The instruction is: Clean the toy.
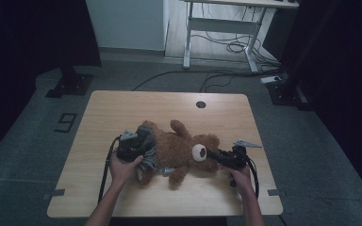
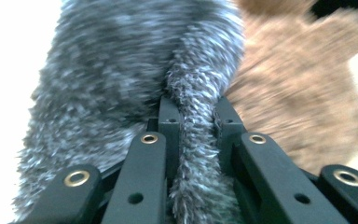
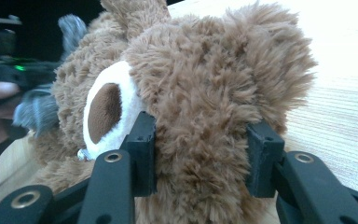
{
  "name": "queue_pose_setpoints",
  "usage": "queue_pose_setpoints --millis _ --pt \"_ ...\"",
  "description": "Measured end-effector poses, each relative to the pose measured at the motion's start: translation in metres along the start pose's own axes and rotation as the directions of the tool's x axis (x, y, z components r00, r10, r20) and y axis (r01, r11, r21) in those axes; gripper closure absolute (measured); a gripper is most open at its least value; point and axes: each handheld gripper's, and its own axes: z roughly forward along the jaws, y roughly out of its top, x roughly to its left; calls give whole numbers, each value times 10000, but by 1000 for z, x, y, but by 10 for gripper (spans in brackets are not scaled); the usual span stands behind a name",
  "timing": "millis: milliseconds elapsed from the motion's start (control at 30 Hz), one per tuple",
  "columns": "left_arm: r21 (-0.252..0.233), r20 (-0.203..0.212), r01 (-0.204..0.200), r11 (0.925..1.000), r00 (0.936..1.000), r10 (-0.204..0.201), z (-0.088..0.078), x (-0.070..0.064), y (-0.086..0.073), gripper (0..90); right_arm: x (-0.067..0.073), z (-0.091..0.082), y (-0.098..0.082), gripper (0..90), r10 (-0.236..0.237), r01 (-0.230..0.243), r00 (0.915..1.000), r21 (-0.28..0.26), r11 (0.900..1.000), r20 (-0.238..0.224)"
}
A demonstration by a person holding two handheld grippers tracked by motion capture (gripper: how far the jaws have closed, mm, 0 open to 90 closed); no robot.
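Jaws first: the left gripper (image 2: 193,116) has its two black jaws drawn in tight on a narrow fold of grey fuzzy cloth (image 2: 121,70), the strip of fabric squeezed between the pads and running up out of them, with brown fur just beside it on the right of the left gripper view. Seen from above, that left gripper (image 1: 139,143) sits at the bear's lower body, where the grey cloth (image 1: 149,160) wraps around it, and the person's left hand (image 1: 122,167) grips it from the near side. The right gripper (image 3: 200,154) stands wider, its jaws clamped on either side of the teddy bear's head (image 3: 200,84), pads sunk into the brown fur next to the white muzzle with its brown nose. From above, the right gripper (image 1: 220,157) meets the head from the right. The teddy bear (image 1: 181,150) lies on its back across the middle of the wooden table (image 1: 122,108), head to the right, legs to the left, towards the near edge.
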Motion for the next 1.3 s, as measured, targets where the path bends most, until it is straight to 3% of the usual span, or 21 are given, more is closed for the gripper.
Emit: queue_pose_setpoints --millis 100,267,367,533,633,767,867,967,1167,1300 --pt "-740 481 -304 9968 9983 340 -13 -19 9 777 0 0 0 543 -22 22 10000 3 10000 19" --pt "-835 1042 -1079 9906 9877 1164 -9 -52 27 777 1 0 0 543 -26 26 10000 0 10000 35" --pt "-617 1285 -1464 9873 9798 1533 9 -74 40 777 1 0 0 543 -37 37 10000 -3 10000 49" --pt "55 1786 -2125 9772 9617 2081 58 -119 49 777 1 0 0 543 -25 25 10000 -8 10000 30" --pt "599 1611 -2538 9654 9569 2416 87 -136 47 776 1 0 0 543 -49 49 10000 -1 10000 43" --pt "612 1537 -2341 9703 9627 2226 93 -132 45 776 -1 -1 0 543 -64 62 9998 87 9999 210" --pt "903 725 -2508 9638 9669 2448 87 -118 42 777 0 0 0 541 -157 155 9997 96 9998 209" --pt "769 1027 -1875 9792 9784 1793 79 -97 38 777 1 0 0 539 -265 265 9995 69 9996 141" --pt "386 492 -2243 9738 9737 2224 52 -89 39 777 1 0 1 538 -249 248 9997 109 9996 64" --pt "225 301 -1799 9834 9833 1792 37 -66 38 777 1 0 0 538 -270 269 9996 84 9996 77"
